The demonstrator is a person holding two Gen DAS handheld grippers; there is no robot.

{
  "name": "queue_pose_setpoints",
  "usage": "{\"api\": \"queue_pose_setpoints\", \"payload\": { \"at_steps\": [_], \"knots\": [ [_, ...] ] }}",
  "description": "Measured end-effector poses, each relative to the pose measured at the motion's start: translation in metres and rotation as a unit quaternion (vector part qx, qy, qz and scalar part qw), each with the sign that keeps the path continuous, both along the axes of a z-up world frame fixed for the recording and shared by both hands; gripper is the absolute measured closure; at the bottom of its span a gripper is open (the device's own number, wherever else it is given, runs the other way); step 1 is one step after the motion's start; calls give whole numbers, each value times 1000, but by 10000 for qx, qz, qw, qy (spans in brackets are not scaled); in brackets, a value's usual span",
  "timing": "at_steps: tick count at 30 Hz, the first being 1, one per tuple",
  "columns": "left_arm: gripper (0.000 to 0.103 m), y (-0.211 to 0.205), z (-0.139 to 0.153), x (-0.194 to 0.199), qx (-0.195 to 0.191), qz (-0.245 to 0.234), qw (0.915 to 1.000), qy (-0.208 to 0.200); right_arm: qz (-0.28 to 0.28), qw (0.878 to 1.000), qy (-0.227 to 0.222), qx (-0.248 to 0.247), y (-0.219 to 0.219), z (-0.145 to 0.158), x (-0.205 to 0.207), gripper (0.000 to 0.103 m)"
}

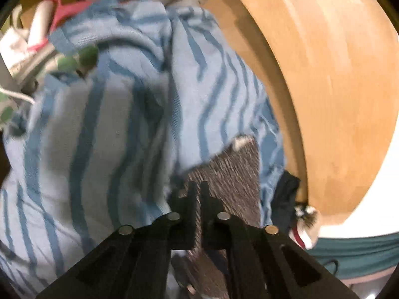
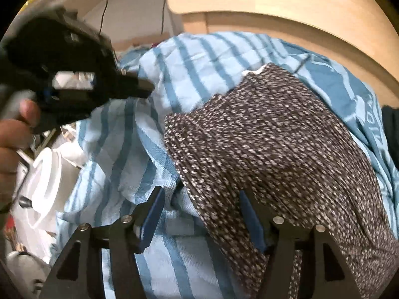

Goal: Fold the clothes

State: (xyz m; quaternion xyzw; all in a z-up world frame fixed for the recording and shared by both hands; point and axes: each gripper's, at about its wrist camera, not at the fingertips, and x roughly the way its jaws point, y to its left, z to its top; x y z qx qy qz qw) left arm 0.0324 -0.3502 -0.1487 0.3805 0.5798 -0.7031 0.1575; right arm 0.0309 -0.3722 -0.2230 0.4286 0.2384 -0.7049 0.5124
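Left gripper (image 1: 198,186) hovered over the near edge of the speckled dark knit garment (image 2: 261,134); jaws nearly together with a narrow gap, whether any cloth was pinched could not be told. The knit lay on the blue striped cloth (image 2: 174,57), long axis running away from the grippers towards the wooden furniture (image 2: 274,2). Right gripper (image 2: 202,214) stood released, jaws wide, straddling the knit's near left edge without pressing it. Judgement: the right was nearer for gripping that edge.

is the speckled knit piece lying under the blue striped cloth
No, the dark speckled knit piece lies on top of the blue striped cloth, which shows around its edges.
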Motion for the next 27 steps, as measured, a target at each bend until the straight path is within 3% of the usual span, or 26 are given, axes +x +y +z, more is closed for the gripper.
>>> {"api": "queue_pose_setpoints", "payload": {
  "at_steps": [1,2,5,9,14,16,17,18,20,23,25,26,27],
  "knots": [
    [59,5,-2,-2,59,-123,9999,-4,-52,10000,18,-49,1,2,-2,82],
    [37,9,-3,-4,94,-195,9998,28,-150,9998,-2,-141,5,5,-6,94],
    [35,19,-8,-7,267,-226,9993,101,-552,9968,-298,-493,18,16,-24,98],
    [35,35,-33,-18,1123,-262,9931,195,-923,9882,-901,-820,33,23,-52,98],
    [35,41,-52,-34,1465,85,9888,259,-794,9889,-933,-846,33,25,-51,97],
    [47,43,-59,-36,1617,127,9866,168,-693,9903,-894,-806,32,25,-47,97],
    [77,43,-61,-36,1594,77,9872,30,-657,9906,-881,-808,34,25,-45,97],
    [95,43,-62,-37,1483,-5,9888,-193,-638,9907,-873,-821,35,25,-44,97],
    [95,40,-59,-34,1272,-52,9912,-352,-731,9907,-824,-803,37,25,-48,97],
    [95,35,-46,-15,1223,200,9923,-70,-956,9869,-939,-897,42,27,-62,98],
    [74,34,-42,-1,1445,384,9887,144,-1065,9833,-1071,-1012,45,30,-71,98],
    [44,34,-39,3,1524,445,9870,246,-1094,9827,-1074,-1037,46,32,-73,98],
    [30,33,-36,4,1541,474,9863,340,-1028,9834,-1051,-1062,47,35,-71,98]
  ]
}}
